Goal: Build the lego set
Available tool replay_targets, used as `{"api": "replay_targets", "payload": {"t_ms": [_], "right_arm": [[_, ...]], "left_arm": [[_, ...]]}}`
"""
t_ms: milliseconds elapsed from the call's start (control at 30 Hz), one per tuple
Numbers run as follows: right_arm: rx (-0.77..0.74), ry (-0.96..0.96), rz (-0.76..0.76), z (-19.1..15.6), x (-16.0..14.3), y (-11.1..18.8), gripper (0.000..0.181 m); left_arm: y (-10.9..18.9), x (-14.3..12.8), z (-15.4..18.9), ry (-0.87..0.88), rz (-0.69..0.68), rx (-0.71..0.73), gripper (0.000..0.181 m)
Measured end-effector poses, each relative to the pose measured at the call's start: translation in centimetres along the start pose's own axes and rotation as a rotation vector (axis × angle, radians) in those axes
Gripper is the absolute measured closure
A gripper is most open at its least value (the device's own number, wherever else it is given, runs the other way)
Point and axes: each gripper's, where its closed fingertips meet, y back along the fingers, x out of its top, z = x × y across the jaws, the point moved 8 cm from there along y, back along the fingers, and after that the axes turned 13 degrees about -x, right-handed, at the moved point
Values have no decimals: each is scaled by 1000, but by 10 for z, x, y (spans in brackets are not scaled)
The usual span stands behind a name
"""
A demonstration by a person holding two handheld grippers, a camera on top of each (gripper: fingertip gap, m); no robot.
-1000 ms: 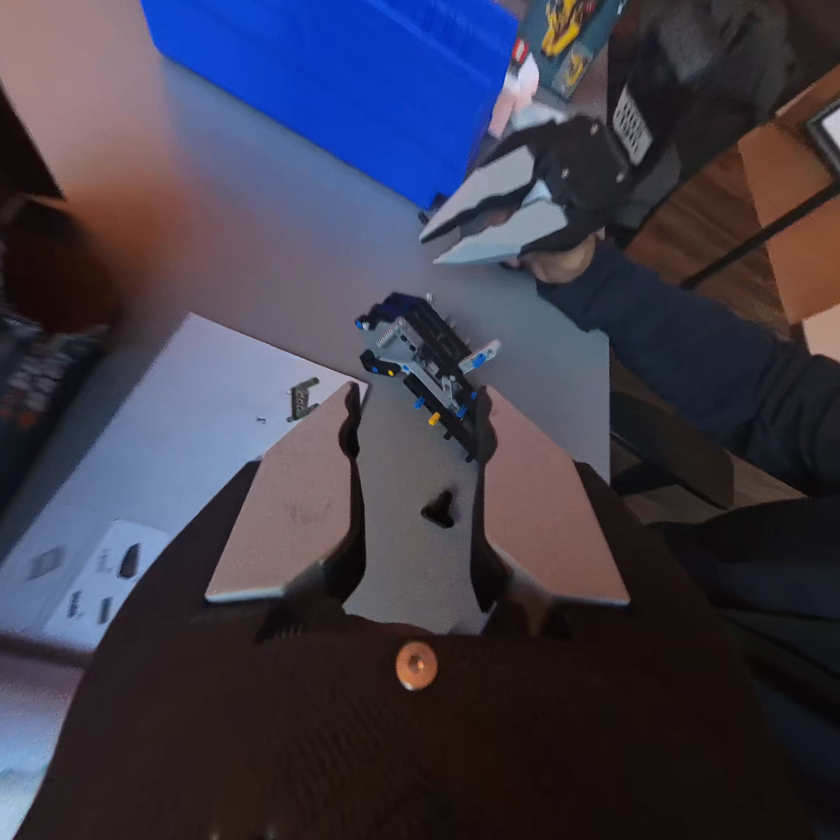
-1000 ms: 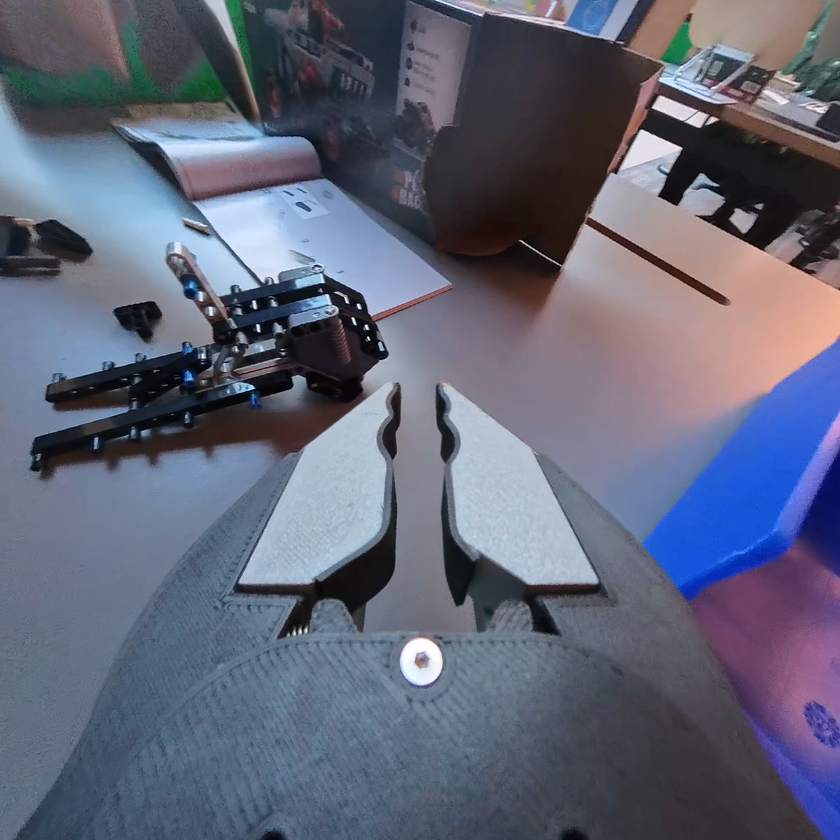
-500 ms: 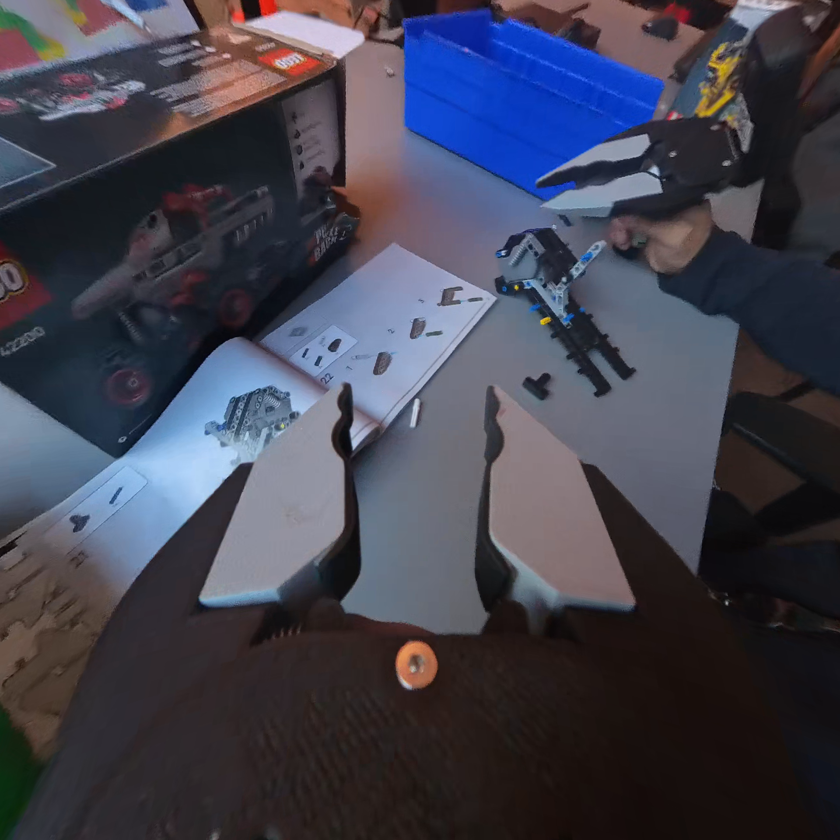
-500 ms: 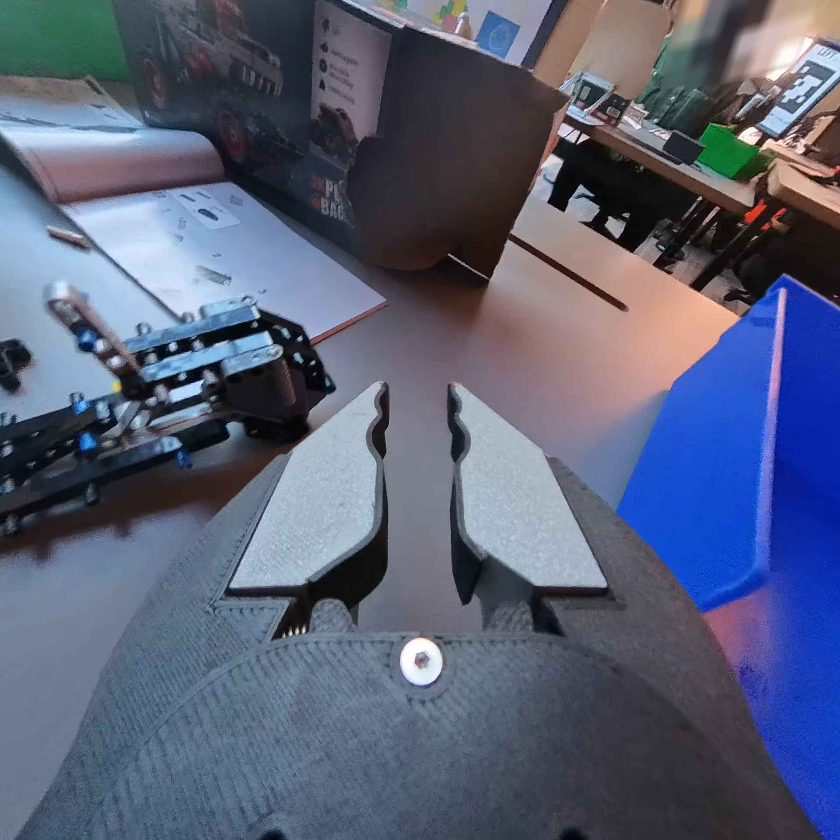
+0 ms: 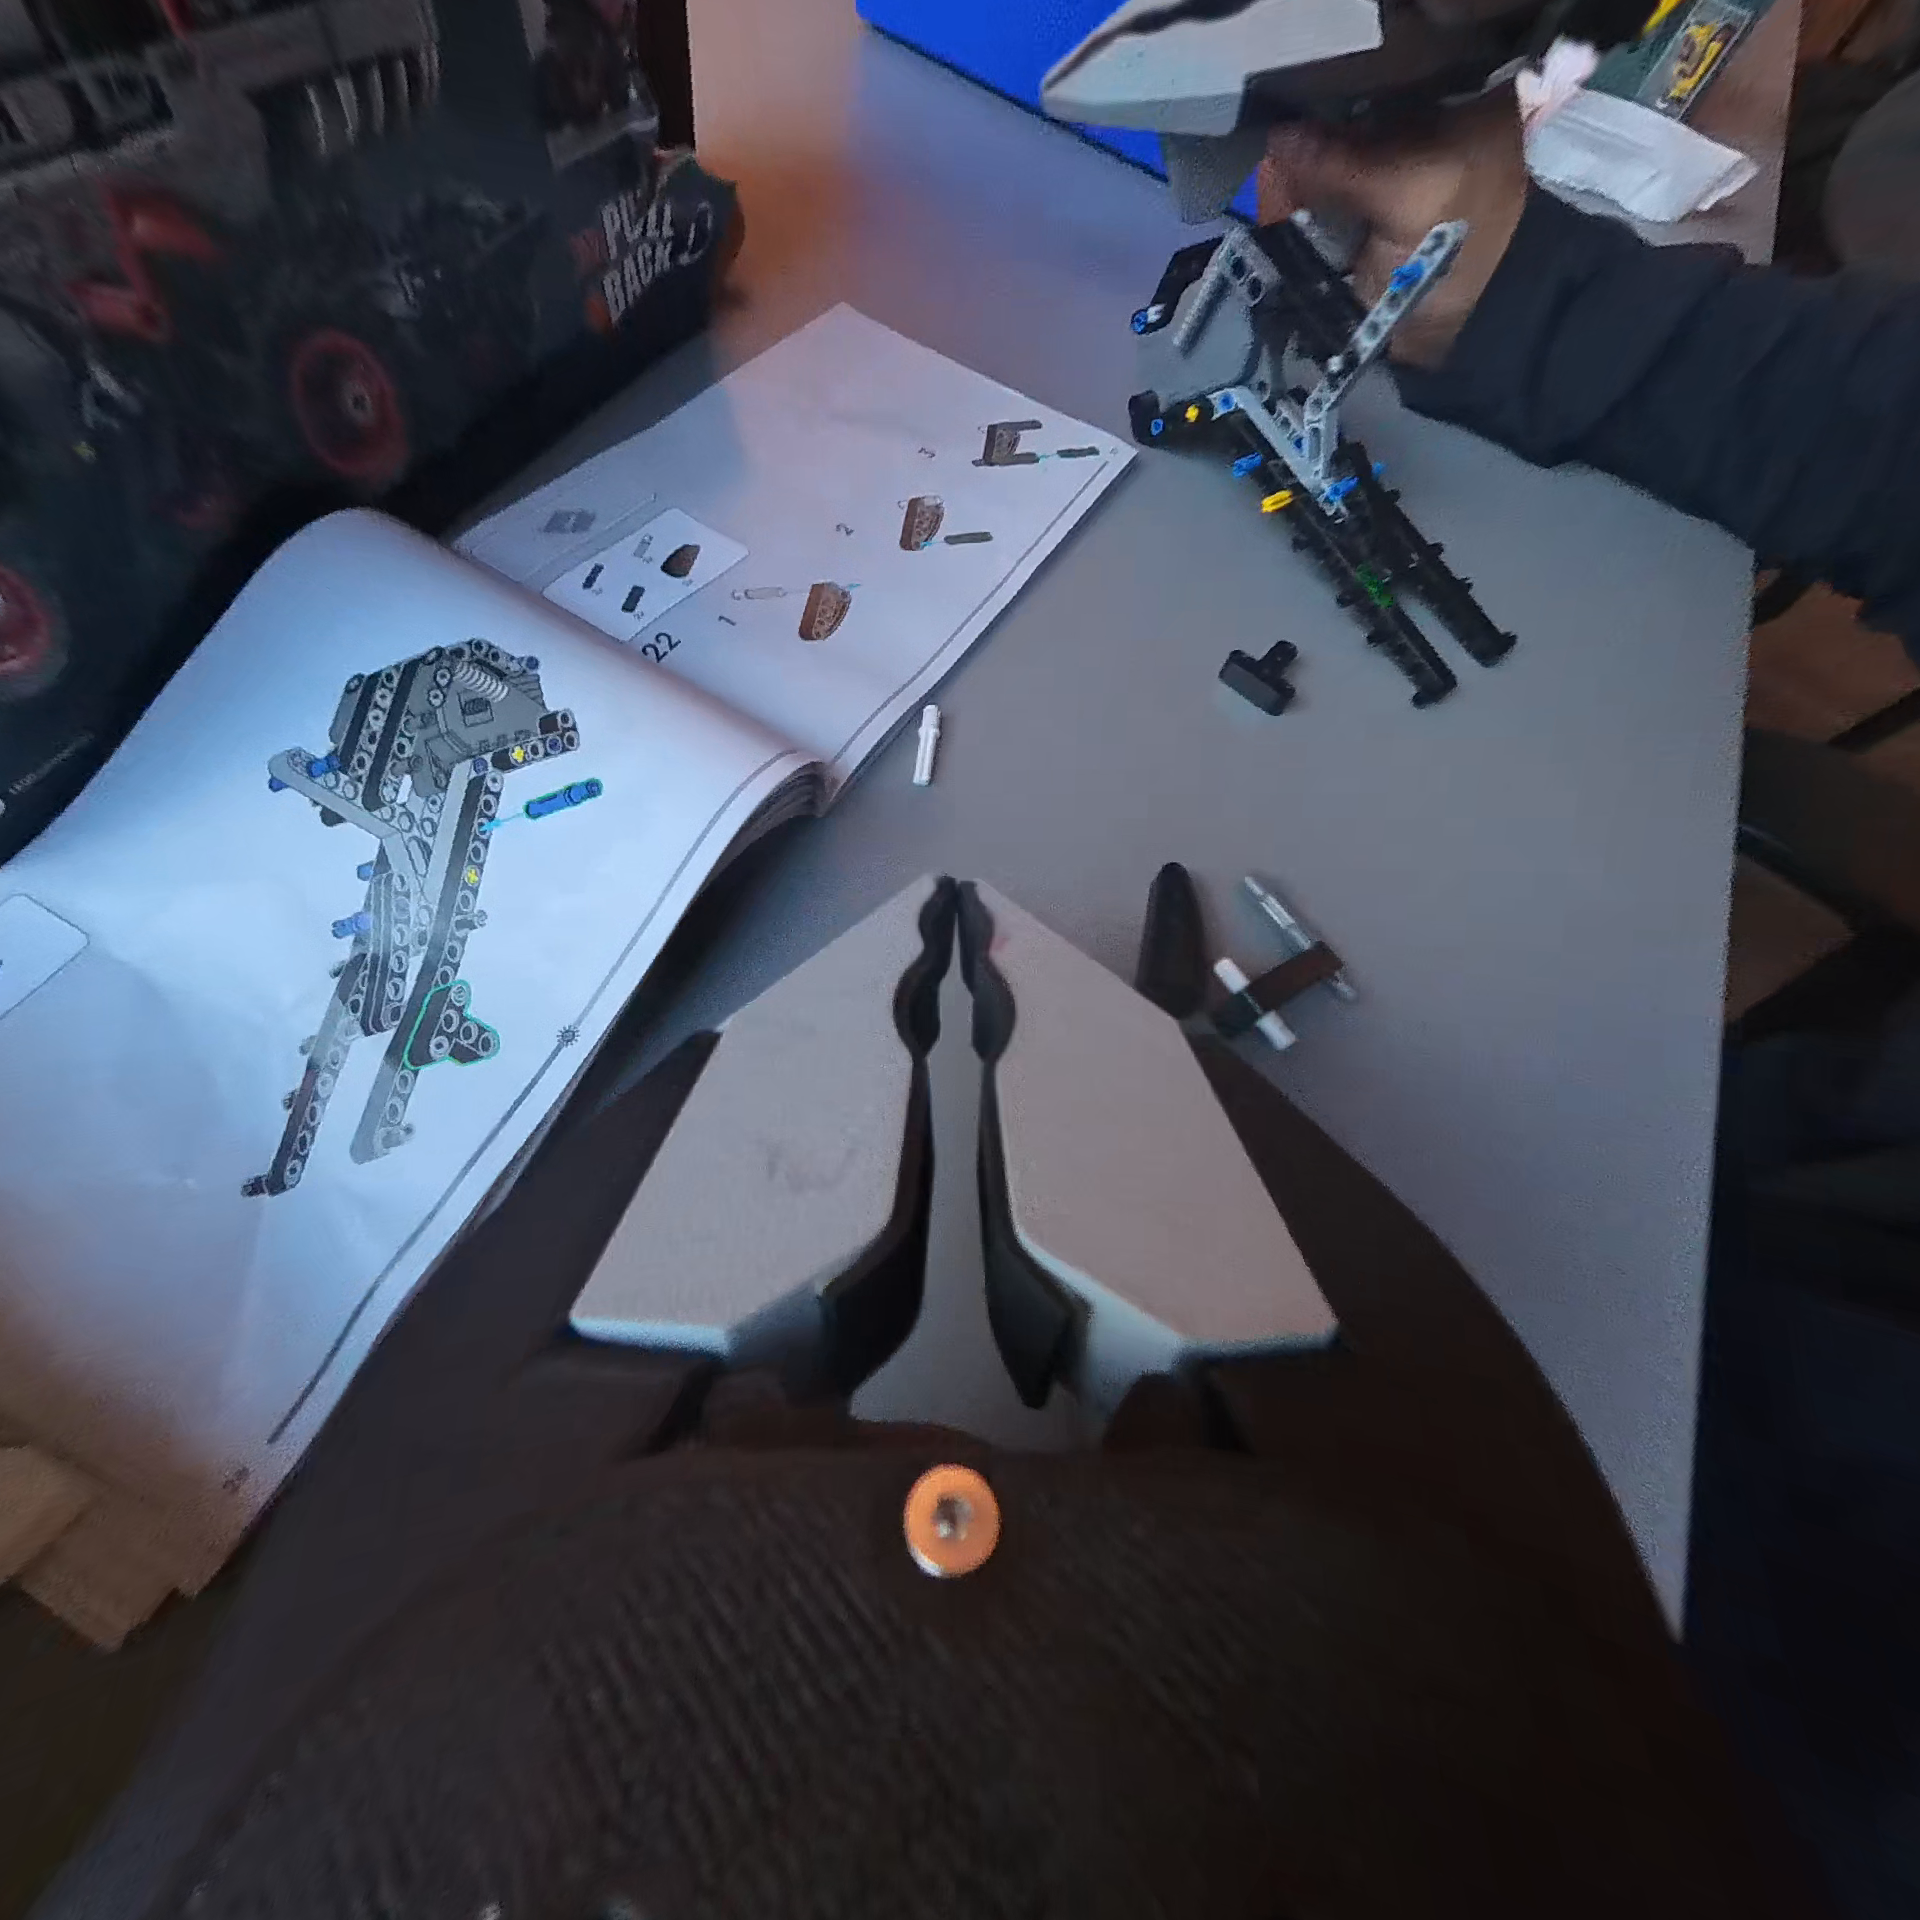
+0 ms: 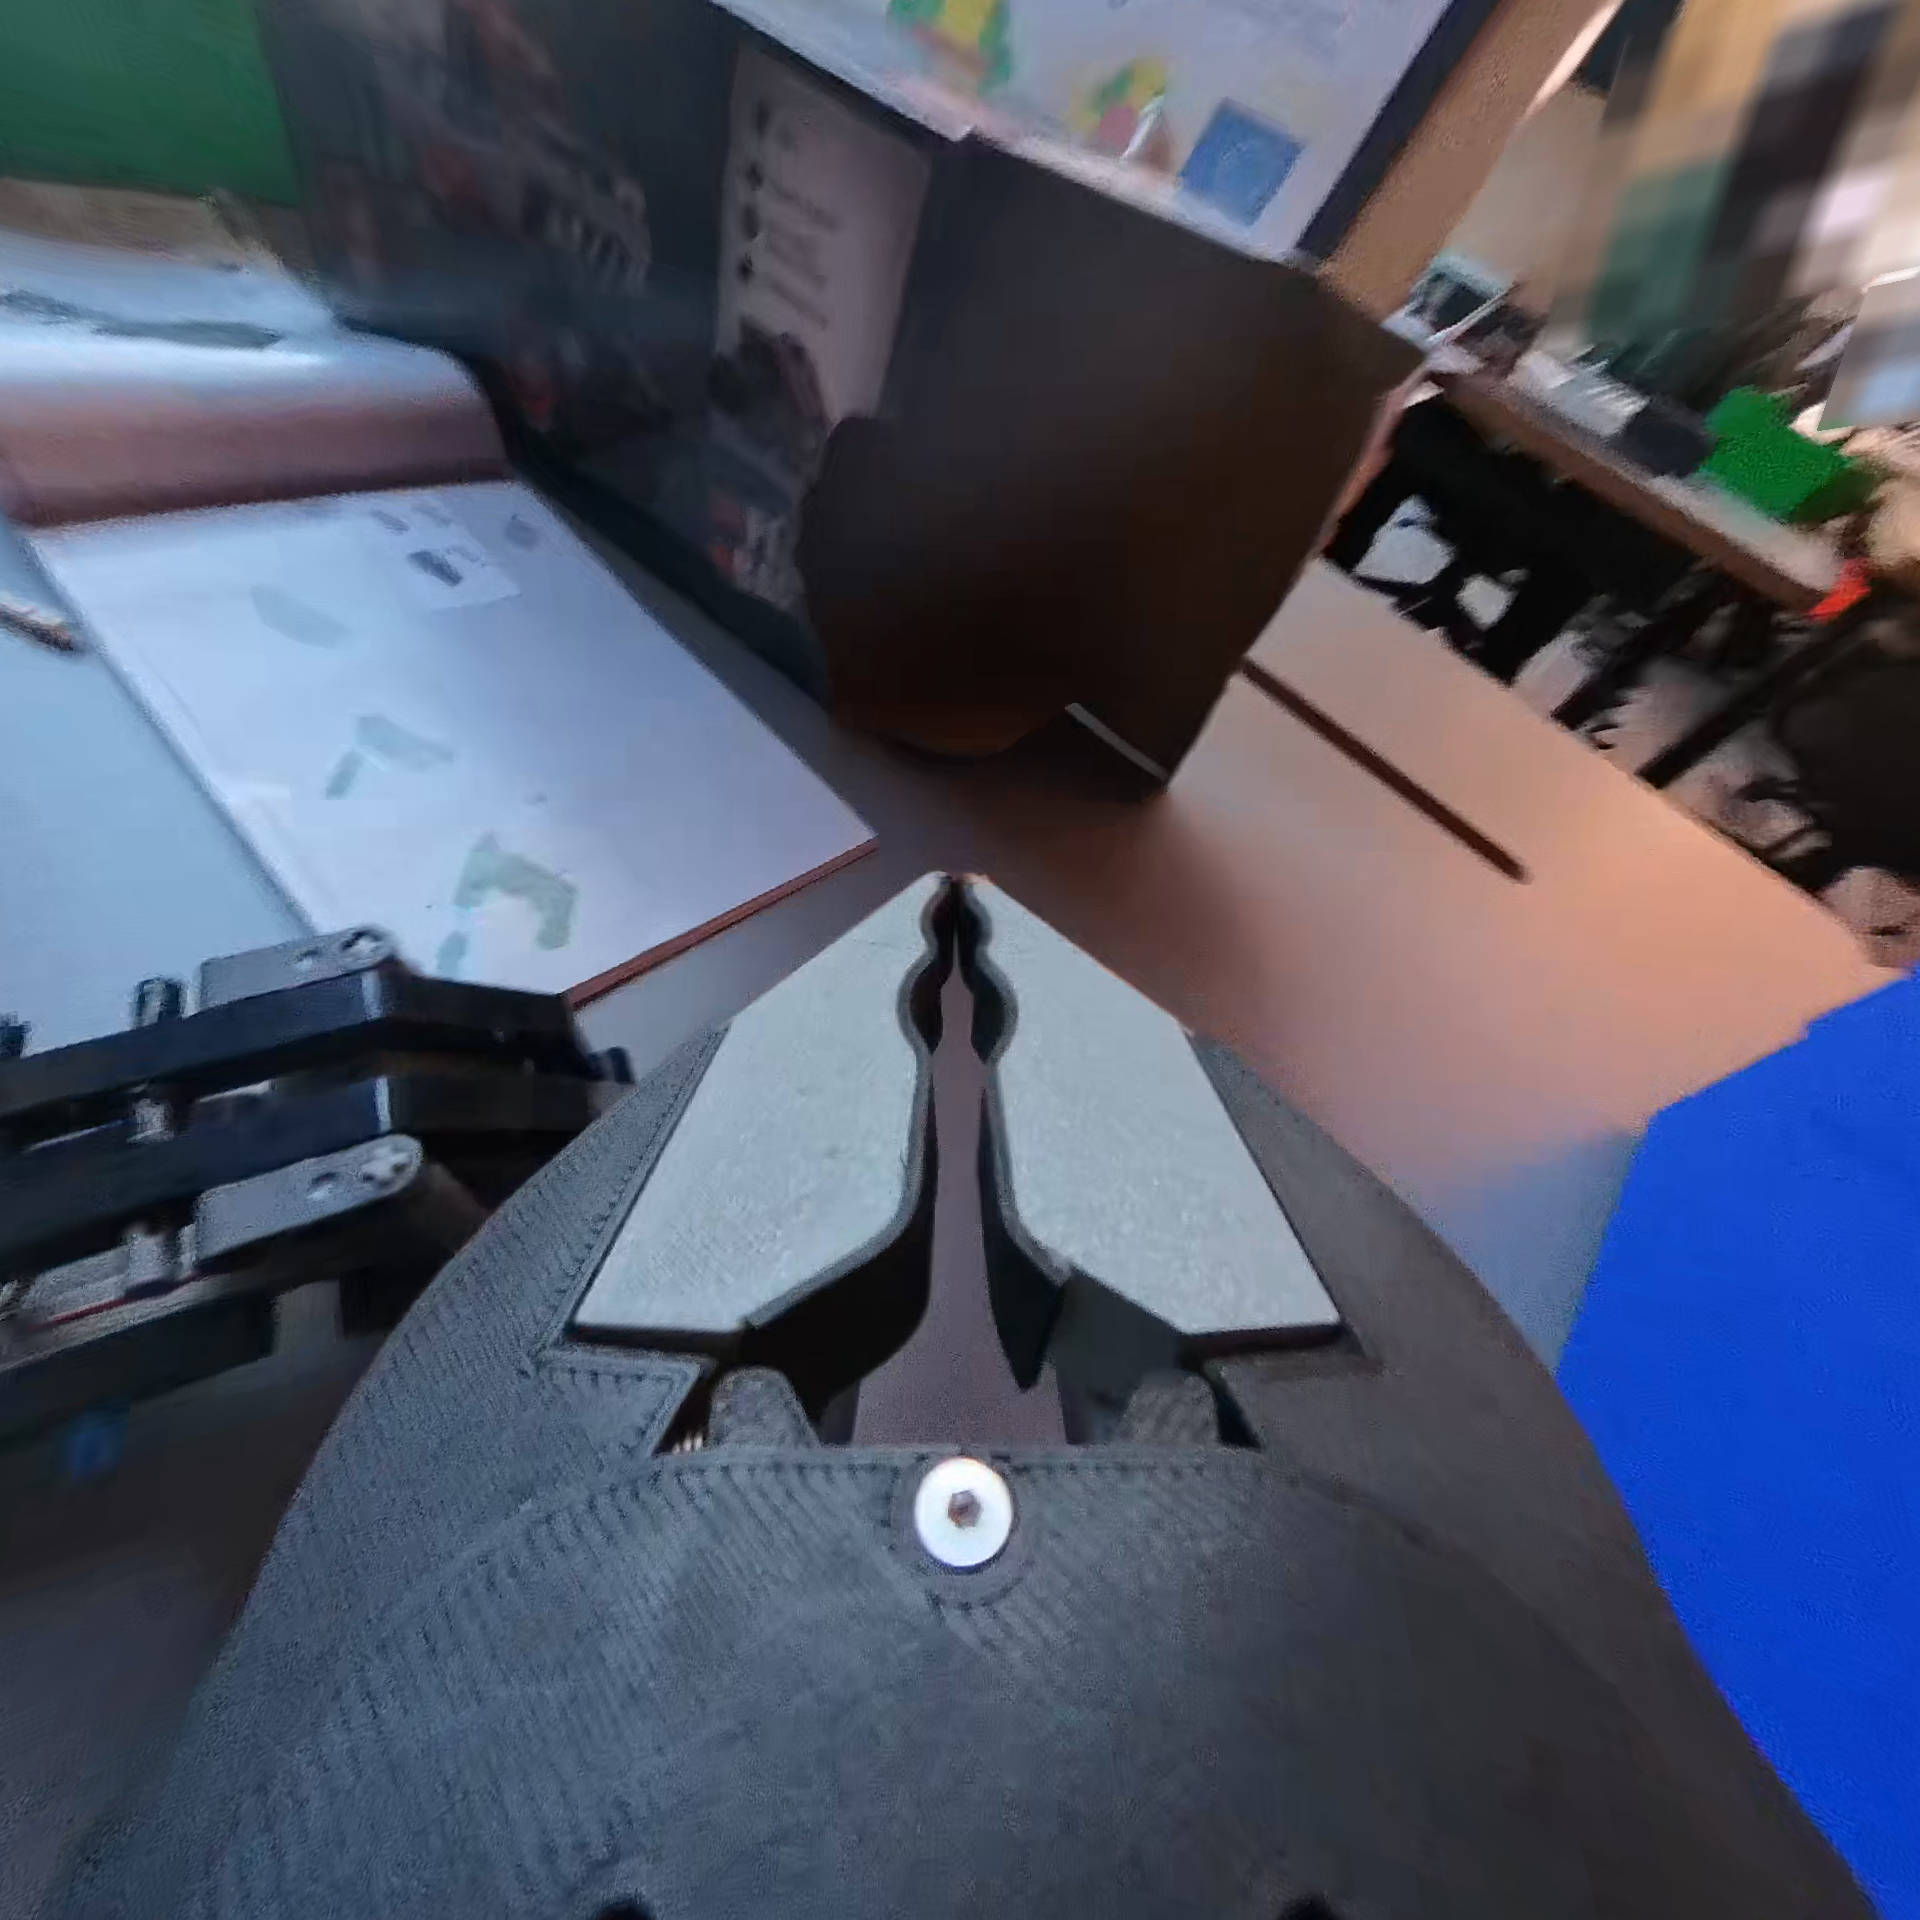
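Note:
The half-built black and grey lego frame point(image 5: 1314, 447) lies on the grey table at the upper right of the left wrist view, and close at the left edge of the right wrist view point(image 6: 260, 1122). My left gripper point(image 5: 954, 888) is shut and empty, hovering over the table near the open instruction booklet point(image 5: 499, 831). My right gripper point(image 6: 953, 883) is shut and empty, just right of the frame. It shows in the left wrist view point(image 5: 1195, 73) above the frame, with a hand behind it. Loose parts lie near the left gripper: a white pin point(image 5: 927, 743), a black connector point(image 5: 1257, 673), a black piece point(image 5: 1169, 935) and a small axle assembly point(image 5: 1283, 971).
The dark lego box point(image 5: 312, 260) stands behind the booklet; it shows in the right wrist view point(image 6: 935, 468) too. A blue bin point(image 6: 1756, 1351) sits at the right. The table edge point(image 5: 1725, 1039) runs down the right side. A dark sleeve point(image 5: 1662, 364) reaches over it. Left tips to right tips: about 30 cm. My left gripper is the nearer one to the black piece point(image 5: 1169, 935): about 7 cm, against 30 cm. The right gripper is farther from the white pin point(image 5: 927, 743), some 25 cm, than the left, some 8 cm. My left gripper is the nearer one to the black connector point(image 5: 1257, 673): about 15 cm, against 20 cm.
Both grippers have closed from open. The left gripper has pulled back and swung toward the booklet. The right gripper has moved closer to the lego frame.

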Motion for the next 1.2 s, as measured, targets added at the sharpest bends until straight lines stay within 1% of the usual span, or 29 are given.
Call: {"api": "replay_targets", "payload": {"t_ms": [67, 133, 167, 233, 300, 400, 533, 667, 833, 967, 1033, 1100, 1200], "right_arm": [[33, -5, 6, -2, 1, 0, 181], [42, -26, 40, -1, 3, 2, 181], [47, -42, 48, 0, 3, 3, 181], [51, -85, 56, 4, 4, 3, 181], [50, -120, 51, 7, 3, 3, 175], [35, -161, 51, 12, 2, 3, 162], [23, -218, 65, 16, 3, 4, 151], [-2, -235, 63, 14, 4, 6, 145], [16, -233, 53, 13, 4, 4, 139], [31, -227, 53, 11, 5, 1, 138], [57, -207, 50, 7, 5, 1, 146], [62, -185, 51, 4, 6, 1, 149], [48, -183, 42, 3, 6, 0, 145]], "left_arm": [[-3, -1, -4, 7, -7, 9, 181], [-7, 1, -1, 5, 7, -26, 181], [-8, 3, 0, -2, 16, -30, 180], [-9, 3, 0, -26, 13, -13, 170], [-8, 3, -1, -51, 10, 10, 167], [-7, 4, -2, -63, 22, 22, 167], [-5, 5, -5, -96, 47, 61, 169], [-3, 6, -8, -107, 73, 95, 171], [4, 7, -10, -107, 127, 133, 171], [2, 10, -10, -116, 141, 156, 171], [-2, 12, -10, -103, 151, 140, 173], [-7, 15, -10, -90, 163, 118, 180], [-13, 19, -12, -92, 169, 83, 181]]}}
